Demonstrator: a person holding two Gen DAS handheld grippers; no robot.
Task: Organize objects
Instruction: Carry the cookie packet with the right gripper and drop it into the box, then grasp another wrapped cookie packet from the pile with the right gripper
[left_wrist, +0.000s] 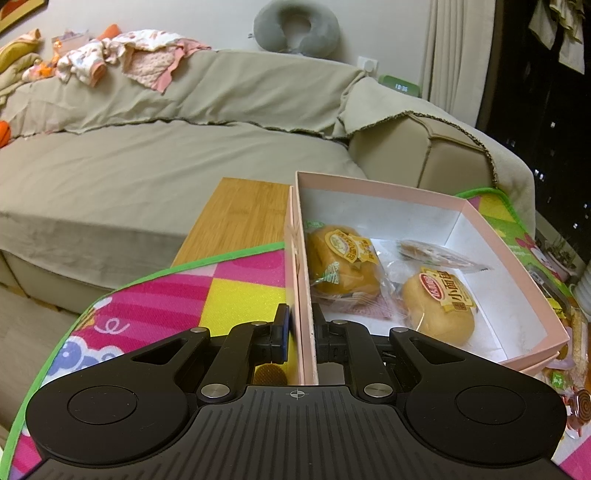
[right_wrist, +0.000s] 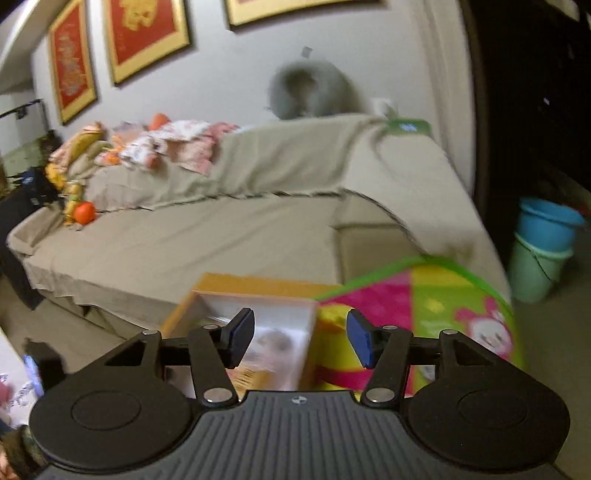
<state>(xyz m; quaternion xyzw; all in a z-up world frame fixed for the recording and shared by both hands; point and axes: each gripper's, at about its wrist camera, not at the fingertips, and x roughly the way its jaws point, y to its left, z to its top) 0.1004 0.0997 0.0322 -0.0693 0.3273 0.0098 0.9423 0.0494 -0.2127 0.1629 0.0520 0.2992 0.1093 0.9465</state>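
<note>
Left tool (left_wrist: 300, 328) clamps the pink box (left_wrist: 491, 236) wall (buns inside); right tool (right_wrist: 301, 339) gapes apart.

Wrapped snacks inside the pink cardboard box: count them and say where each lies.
3. One yellow wrapped bun lies against the left wall, another yellow wrapped bun sits near the front right, and a flat brown packet lies behind it. More may hide beneath.
</note>
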